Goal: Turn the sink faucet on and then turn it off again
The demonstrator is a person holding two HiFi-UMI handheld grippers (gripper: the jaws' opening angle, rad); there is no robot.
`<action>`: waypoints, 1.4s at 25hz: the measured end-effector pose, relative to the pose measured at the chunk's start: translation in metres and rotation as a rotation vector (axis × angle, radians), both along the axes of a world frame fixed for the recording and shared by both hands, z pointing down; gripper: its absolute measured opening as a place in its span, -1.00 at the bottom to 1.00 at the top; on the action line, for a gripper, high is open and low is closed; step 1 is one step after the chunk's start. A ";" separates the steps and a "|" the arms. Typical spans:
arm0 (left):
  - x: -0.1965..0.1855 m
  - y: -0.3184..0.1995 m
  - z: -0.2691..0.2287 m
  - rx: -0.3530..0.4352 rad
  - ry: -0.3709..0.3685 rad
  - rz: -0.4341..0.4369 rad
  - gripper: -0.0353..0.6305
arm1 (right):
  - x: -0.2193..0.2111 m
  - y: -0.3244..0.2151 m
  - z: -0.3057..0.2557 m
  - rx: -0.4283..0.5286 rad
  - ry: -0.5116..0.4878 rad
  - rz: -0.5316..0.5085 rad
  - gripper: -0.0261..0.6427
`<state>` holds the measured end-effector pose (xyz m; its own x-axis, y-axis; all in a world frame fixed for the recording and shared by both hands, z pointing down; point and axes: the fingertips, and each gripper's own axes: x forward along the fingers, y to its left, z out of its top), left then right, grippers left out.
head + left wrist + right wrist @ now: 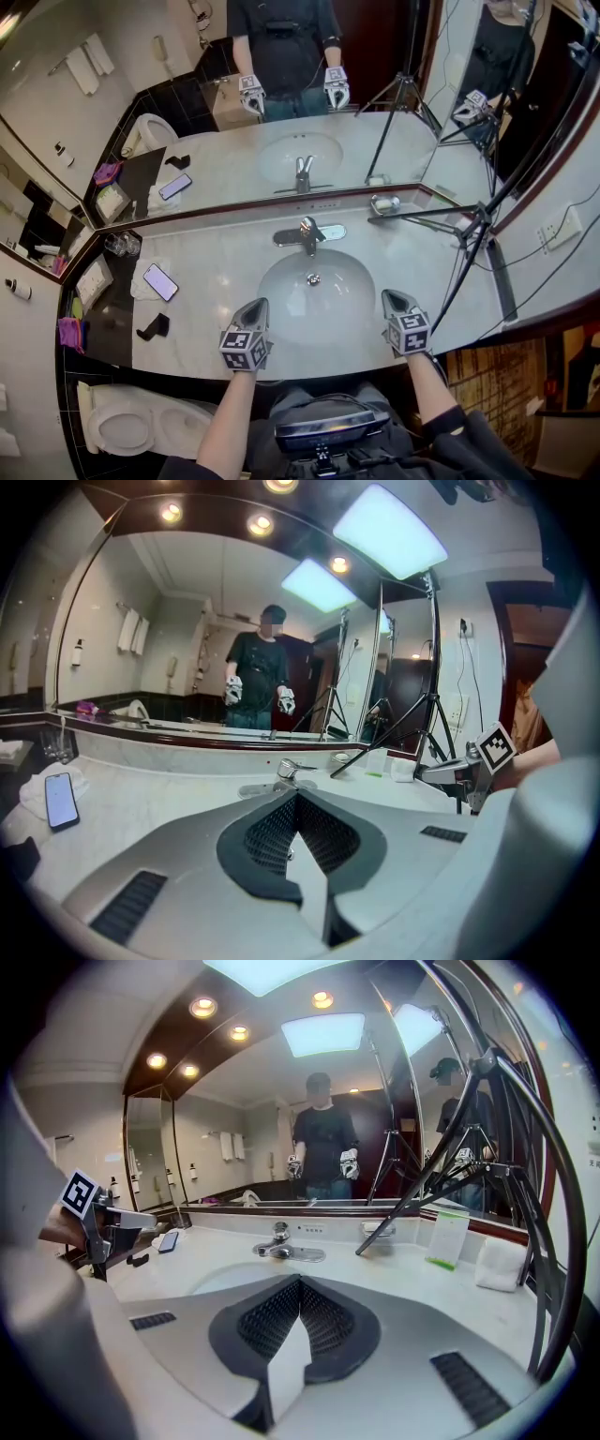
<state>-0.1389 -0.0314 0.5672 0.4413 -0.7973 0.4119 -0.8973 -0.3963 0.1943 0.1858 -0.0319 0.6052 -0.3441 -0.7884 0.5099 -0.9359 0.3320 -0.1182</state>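
Faucet [307,232] stands at the far rim of the basin [281,281], centred; no water is seen running from it; left gripper [255,307] and right gripper [394,300] hover at the basin's near edge, well apart from the faucet; both have jaws pressed together, empty; judgement: whether the on-off cycle is pending or complete cannot be told.
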 end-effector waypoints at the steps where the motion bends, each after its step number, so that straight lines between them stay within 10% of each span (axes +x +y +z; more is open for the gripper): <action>1: -0.001 0.000 0.000 -0.003 0.001 -0.002 -0.93 | 0.000 0.000 0.001 -0.001 0.002 -0.001 -0.87; 8: 0.006 -0.001 -0.004 0.024 -0.039 0.024 -0.93 | -0.003 0.002 0.006 0.008 0.074 -0.040 -0.87; 24: 0.021 -0.026 0.012 0.002 -0.034 0.032 -0.93 | -0.071 -0.066 0.008 0.254 0.781 -0.478 -0.54; 35: 0.026 -0.054 0.039 -0.022 -0.035 0.024 -0.93 | -0.128 -0.144 0.037 0.385 1.013 -0.715 -0.23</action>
